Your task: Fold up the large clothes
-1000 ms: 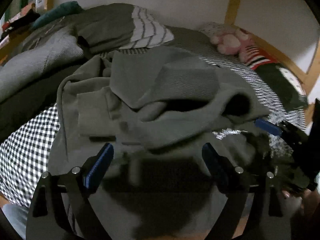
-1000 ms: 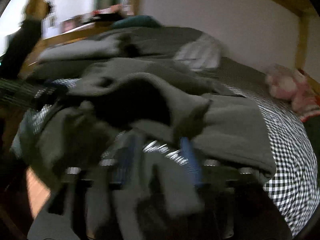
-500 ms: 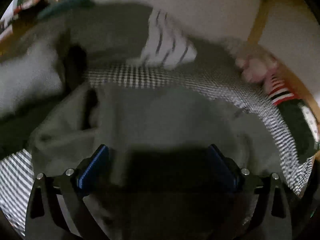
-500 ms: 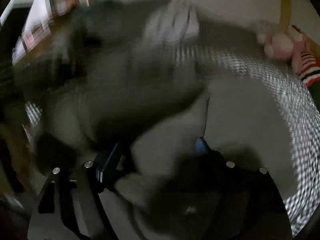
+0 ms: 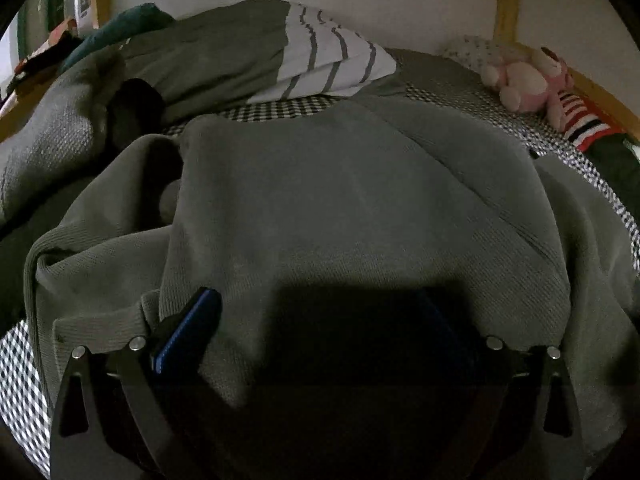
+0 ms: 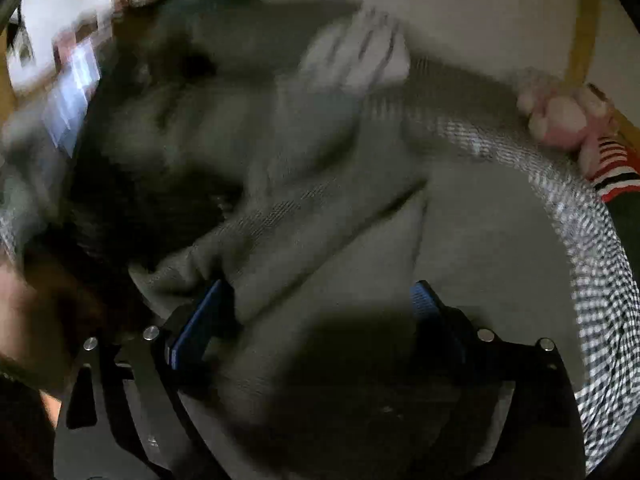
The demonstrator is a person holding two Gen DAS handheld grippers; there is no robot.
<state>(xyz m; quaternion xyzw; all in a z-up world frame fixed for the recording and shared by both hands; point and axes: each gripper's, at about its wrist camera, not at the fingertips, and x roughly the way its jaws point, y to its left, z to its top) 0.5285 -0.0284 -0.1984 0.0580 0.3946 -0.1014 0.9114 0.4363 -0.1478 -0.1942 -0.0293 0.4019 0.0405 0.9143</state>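
A large grey-green knit sweater [image 5: 340, 208] lies spread over the checked bed sheet [image 5: 280, 110]. My left gripper [image 5: 320, 320] is open, its blue pads wide apart, resting low over the sweater's near part; its right pad is in shadow. In the blurred right wrist view the same sweater [image 6: 460, 248] lies under my right gripper [image 6: 320, 312], which is open with its blue pads apart; a fold of the cloth runs up against the left pad.
A grey and white striped garment [image 5: 320, 64] and other grey clothes [image 5: 48, 140] are piled at the back left. A pink plush toy [image 5: 524, 76] and a red-striped item [image 5: 588, 128] lie at the right by the wooden bed frame [image 5: 506, 0].
The sweater went from a bunched heap to lying spread out flatter. Both grippers moved forward over it. The right gripper, which had cloth between its pads, now stands open.
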